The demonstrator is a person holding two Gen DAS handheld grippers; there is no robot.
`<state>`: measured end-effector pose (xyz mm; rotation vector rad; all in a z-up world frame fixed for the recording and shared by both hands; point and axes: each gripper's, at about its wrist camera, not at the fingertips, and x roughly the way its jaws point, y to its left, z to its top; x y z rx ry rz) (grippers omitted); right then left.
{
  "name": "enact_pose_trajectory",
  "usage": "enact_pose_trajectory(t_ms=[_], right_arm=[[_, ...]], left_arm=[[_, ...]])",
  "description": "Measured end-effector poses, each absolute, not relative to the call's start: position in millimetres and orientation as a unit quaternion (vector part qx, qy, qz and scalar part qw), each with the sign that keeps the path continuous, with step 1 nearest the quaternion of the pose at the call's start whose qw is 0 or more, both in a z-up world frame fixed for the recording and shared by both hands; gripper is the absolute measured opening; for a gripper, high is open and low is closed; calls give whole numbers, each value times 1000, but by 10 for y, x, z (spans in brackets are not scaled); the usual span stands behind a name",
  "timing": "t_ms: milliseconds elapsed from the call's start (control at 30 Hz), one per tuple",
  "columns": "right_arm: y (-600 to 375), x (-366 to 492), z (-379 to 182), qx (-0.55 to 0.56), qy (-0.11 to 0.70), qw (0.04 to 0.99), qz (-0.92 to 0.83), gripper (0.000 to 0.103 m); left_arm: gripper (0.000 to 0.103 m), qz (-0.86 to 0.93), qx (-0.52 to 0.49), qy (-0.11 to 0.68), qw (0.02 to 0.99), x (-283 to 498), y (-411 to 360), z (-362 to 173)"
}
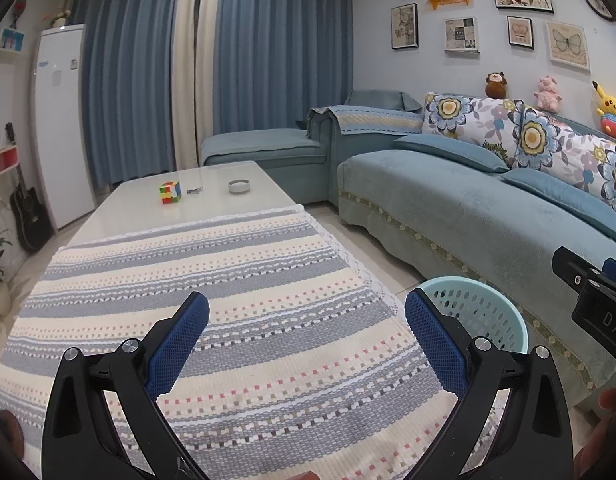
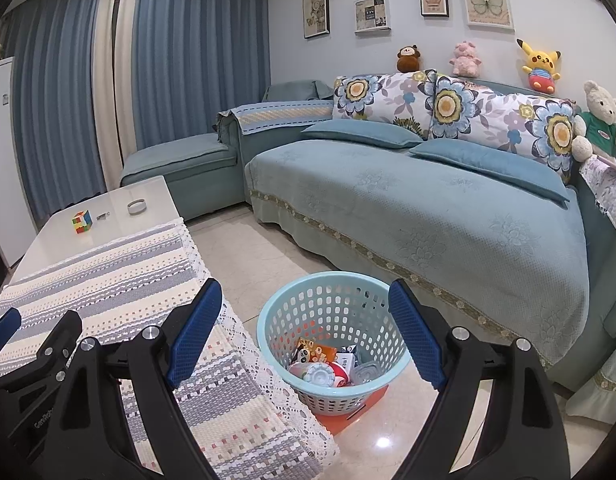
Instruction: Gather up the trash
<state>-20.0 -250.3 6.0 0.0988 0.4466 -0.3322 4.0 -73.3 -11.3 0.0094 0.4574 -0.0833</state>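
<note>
A light blue perforated basket [image 2: 331,344] stands on the floor between the table and the sofa; it holds several pieces of trash [image 2: 327,364], among them an orange wrapper and white lids. Its rim also shows in the left wrist view [image 1: 479,312]. My right gripper [image 2: 306,328] is open and empty, above the basket and the table's edge. My left gripper [image 1: 308,340] is open and empty over the striped tablecloth [image 1: 228,300]. The left gripper's side shows at the left edge of the right wrist view [image 2: 32,356].
The white coffee table [image 1: 228,196] carries a colour cube [image 1: 170,192], a small metal item [image 1: 194,190] and a round ashtray [image 1: 239,186] at its far end. A blue sofa [image 2: 427,208] with flowered cushions runs along the right. An orange mat [image 2: 359,410] lies under the basket.
</note>
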Motion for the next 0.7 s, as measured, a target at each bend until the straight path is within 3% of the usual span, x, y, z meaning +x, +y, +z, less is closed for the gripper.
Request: enact_pose_trajectory(t_ms=[700], right_arm=[[-2517, -186, 42, 51, 223, 960, -161, 81]], left_arm=[[95, -8, 17, 214, 977, 46, -711, -95]])
